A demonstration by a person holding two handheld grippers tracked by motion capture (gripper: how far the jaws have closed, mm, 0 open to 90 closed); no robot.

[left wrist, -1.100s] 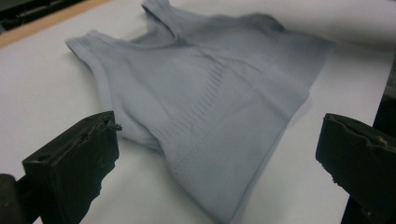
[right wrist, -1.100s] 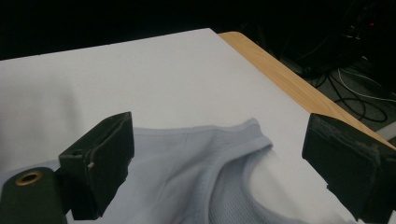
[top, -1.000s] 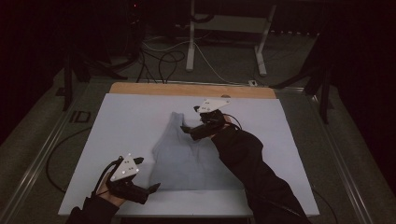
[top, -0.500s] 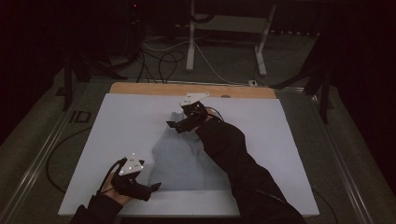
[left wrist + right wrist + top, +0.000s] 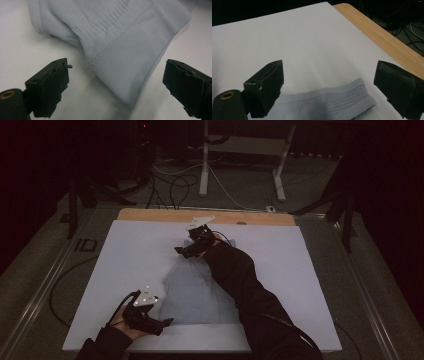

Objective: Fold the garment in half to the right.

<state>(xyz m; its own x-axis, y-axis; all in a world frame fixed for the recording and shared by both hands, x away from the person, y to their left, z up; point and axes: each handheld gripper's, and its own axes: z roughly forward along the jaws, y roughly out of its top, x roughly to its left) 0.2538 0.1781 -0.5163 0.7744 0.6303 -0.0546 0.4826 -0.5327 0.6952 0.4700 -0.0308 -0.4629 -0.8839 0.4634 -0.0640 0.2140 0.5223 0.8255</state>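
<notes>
1. Pale blue-grey knit fabric, a garment [image 5: 192, 290] with ribbed and perforated bands, lies flat near the middle of a white surface [image 5: 125, 255]. A strip of bare wood shows along the far edge.

2. The garment's long axis runs roughly from the near edge of the surface toward the far edge, narrowing at the far end.

3. The right hand-held gripper [image 5: 186, 251] reaches across to the garment's far end. In the right gripper view its two black jaws stand wide apart and hold nothing. A banded, perforated edge of the garment [image 5: 332, 102] lies just below and between them.

4. The left hand-held gripper [image 5: 162, 324] rests low at the near-left corner of the garment. In the left gripper view its jaws are also spread wide and empty. A ribbed corner of the garment [image 5: 125, 62] points down into the gap between them, apart from both pads.

5. Each hand-held gripper looks lined up with one end, the right with the far end and the left with the near corner. My guess is that the next move closes on those ends; whether either jaw already touches cloth is unclear.
</notes>
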